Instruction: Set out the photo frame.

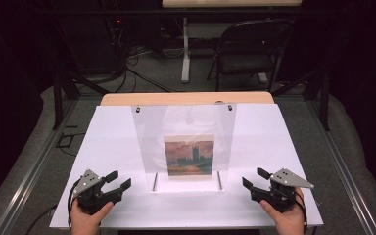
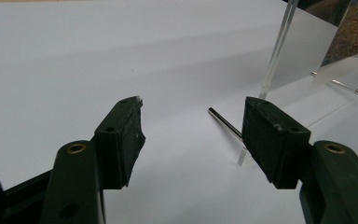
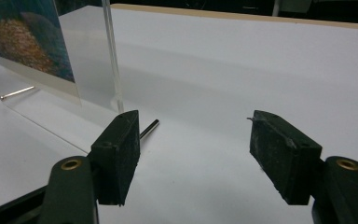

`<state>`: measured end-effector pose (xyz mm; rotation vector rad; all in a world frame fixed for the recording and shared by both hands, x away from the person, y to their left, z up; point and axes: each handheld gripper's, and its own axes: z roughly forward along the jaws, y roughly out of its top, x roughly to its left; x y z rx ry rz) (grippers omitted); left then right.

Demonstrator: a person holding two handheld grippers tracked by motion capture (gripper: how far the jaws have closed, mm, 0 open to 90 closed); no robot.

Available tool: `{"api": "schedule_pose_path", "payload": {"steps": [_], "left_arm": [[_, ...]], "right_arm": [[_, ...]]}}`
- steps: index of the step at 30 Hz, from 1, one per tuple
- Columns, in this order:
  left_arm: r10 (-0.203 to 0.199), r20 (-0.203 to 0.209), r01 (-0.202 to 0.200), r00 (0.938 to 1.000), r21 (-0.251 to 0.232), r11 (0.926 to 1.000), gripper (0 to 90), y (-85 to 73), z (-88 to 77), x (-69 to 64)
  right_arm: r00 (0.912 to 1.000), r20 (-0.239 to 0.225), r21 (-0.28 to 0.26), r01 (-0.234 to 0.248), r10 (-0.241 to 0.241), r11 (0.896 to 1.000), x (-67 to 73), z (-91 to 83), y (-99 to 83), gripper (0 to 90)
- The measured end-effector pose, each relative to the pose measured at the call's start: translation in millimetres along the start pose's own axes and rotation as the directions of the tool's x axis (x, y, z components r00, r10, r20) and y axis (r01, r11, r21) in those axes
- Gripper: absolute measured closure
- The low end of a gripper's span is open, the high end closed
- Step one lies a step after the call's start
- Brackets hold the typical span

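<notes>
At the bottom left of the high view the left hand-held gripper (image 1: 118,180) sits low over the white tabletop (image 1: 103,147) with its jaws spread wide and nothing between them; at the bottom right the right hand-held gripper (image 1: 254,178) mirrors it, jaws equally wide and empty. Between them, in the lower middle of the frame, stands the clear acrylic picture stand (image 1: 149,137), an upright transparent sheet on a flat clear foot, with two thin metal pins (image 1: 154,181) lying along the foot at either side. In the left gripper view the stand's left edge (image 2: 277,49) rises just beyond the right jaw at upper right; in the right gripper view its other edge (image 3: 112,56) rises above the left jaw at upper left. The stand acts as a holder: sandwiched in it is a small printed painting (image 1: 189,156) of a building under a reddish sky. I judge the acrylic to be light, stiff, slick and easily scratched or tipped, so the side edges low down, one per gripper, look the safest hold. Farther off, at the top of the frame, a folding chair (image 1: 252,49) stands on the floor.
</notes>
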<state>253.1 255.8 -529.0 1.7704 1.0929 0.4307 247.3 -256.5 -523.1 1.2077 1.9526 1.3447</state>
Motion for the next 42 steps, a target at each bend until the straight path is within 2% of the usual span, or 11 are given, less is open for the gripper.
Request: {"api": "schedule_pose_path", "payload": {"steps": [5, 11, 16, 20, 27, 34, 42], "left_arm": [[0.002, 0.024, -0.002, 0.9997, 0.027, 0.9996, 39.5, -2.3, 5.3, -1.3], [0.019, 0.029, -0.021, 0.9994, 0.066, 0.9976, 39.6, -3.8, 11.8, -4.4], [0.022, 0.020, -0.024, 0.9995, 0.088, 0.9958, 39.3, -5.0, 14.5, -3.8], [0.016, 0.017, -0.017, 0.9997, 0.098, 0.9950, 38.3, -5.5, 15.8, -3.3], [0.036, 0.012, -0.037, 0.9993, 0.106, 0.9936, 35.7, -5.5, 17.3, -5.5], [0.025, 0.010, -0.026, 0.9996, 0.108, 0.9938, 35.4, -5.9, 17.7, -4.2], [0.017, 0.007, -0.017, 0.9998, 0.109, 0.9939, 35.4, -5.6, 19.1, -3.1]], "right_arm": [[0.9994, -0.005, 0.010, 0.035, -0.035, 0.999, 2.0, 5.0, -3.2, 32.9], [0.9994, -0.019, 0.096, 0.030, -0.028, 0.995, 2.5, 14.1, -9.1, 33.0], [0.9982, -0.059, 0.136, -0.004, 0.012, 0.991, 0.9, 18.6, -12.5, 33.2], [0.9974, -0.069, 0.133, -0.012, 0.021, 0.991, 0.4, 19.6, -13.1, 33.1], [0.9966, -0.077, 0.138, -0.019, 0.030, 0.990, 0.4, 19.9, -13.5, 33.1], [0.9969, -0.074, 0.160, -0.015, 0.027, 0.987, 1.2, 21.0, -14.4, 32.8], [0.9974, -0.067, 0.160, -0.014, 0.025, 0.987, 1.1, 21.4, -14.4, 32.7]]}}
